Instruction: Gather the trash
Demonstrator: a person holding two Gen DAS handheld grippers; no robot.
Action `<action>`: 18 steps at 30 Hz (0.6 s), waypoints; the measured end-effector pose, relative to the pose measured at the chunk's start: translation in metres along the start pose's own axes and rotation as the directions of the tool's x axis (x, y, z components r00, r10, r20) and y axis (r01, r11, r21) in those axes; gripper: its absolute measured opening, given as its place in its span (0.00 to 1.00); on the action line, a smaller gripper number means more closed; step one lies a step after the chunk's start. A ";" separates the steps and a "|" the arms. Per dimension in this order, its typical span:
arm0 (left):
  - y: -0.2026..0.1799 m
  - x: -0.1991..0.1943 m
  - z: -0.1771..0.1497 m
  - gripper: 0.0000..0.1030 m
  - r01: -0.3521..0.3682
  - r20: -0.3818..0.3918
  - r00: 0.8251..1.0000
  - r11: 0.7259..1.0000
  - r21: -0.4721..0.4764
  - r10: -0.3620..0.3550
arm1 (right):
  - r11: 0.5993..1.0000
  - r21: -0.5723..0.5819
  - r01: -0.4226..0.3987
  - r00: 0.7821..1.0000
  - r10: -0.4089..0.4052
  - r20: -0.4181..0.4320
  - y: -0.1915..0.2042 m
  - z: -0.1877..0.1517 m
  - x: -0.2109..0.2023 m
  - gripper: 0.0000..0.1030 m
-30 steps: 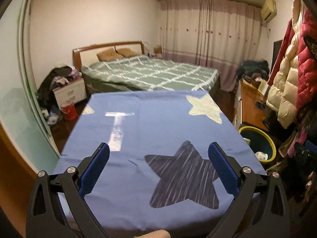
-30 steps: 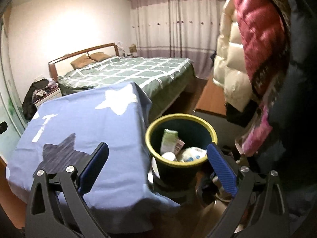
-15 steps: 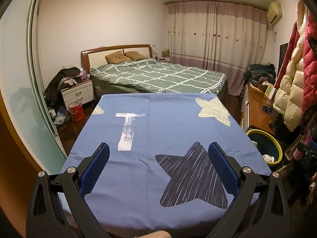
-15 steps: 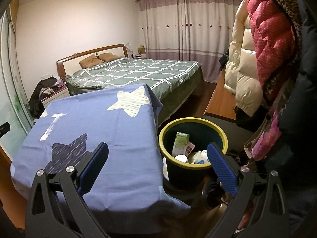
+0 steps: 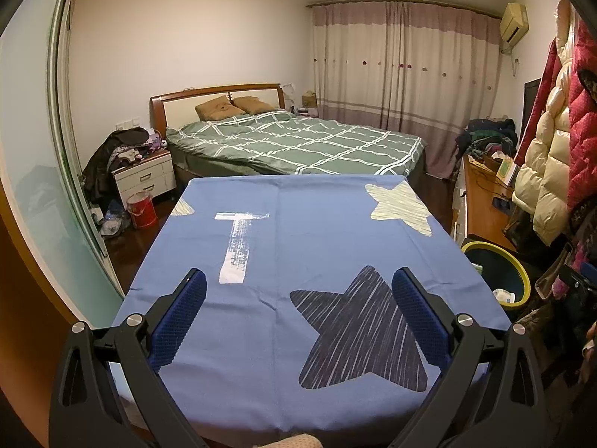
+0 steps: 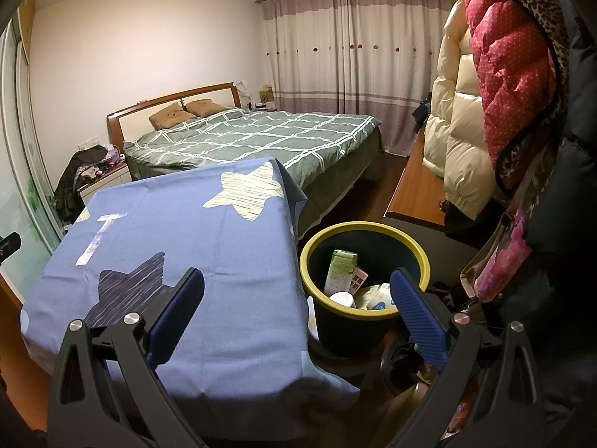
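A dark bin with a yellow rim (image 6: 421,257) stands on the floor right of the table; it also shows in the left wrist view (image 5: 522,265). Inside it lie a green-and-white carton (image 6: 339,270), a white cup (image 6: 342,299) and white wrappers (image 6: 380,296). The table wears a blue cloth with stars (image 5: 309,246), and I see no loose items on it. My left gripper (image 5: 298,308) is open and empty above the table's near part. My right gripper (image 6: 296,308) is open and empty, above the table's right edge and the bin.
A bed with a green checked cover (image 5: 298,142) lies beyond the table. A white nightstand (image 5: 145,177) with clothes and a red bucket (image 5: 141,210) stand at the left. Coats (image 6: 496,89) hang at the right above a wooden desk (image 6: 418,190).
Both grippers have risen and drawn back, so the table and the bin look smaller and lower. Both stay open and empty.
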State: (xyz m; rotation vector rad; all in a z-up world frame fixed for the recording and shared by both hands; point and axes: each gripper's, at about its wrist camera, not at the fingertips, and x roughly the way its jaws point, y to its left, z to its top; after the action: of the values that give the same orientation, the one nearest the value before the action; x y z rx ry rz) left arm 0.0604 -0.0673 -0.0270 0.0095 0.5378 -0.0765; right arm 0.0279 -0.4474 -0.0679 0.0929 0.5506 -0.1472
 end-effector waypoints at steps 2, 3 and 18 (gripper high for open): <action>0.000 0.000 0.000 0.95 0.002 -0.003 1.000 1.000 0.000 -0.002 | 1.000 -0.001 0.001 1.000 -0.001 -0.001 0.000 0.000 0.000 0.92; 0.000 0.000 0.000 0.95 0.003 -0.004 1.000 1.000 0.000 -0.003 | 1.000 -0.001 0.000 1.000 0.000 -0.001 0.000 0.000 0.000 0.92; -0.001 0.000 0.000 0.95 0.010 -0.008 1.000 1.000 -0.003 -0.011 | 1.000 0.003 -0.007 1.000 0.007 -0.004 0.002 -0.001 0.002 0.92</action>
State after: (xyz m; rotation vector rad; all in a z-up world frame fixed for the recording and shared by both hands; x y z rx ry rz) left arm 0.0607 -0.0684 -0.0268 0.0036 0.5457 -0.0859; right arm 0.0299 -0.4456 -0.0699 0.0979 0.5540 -0.1408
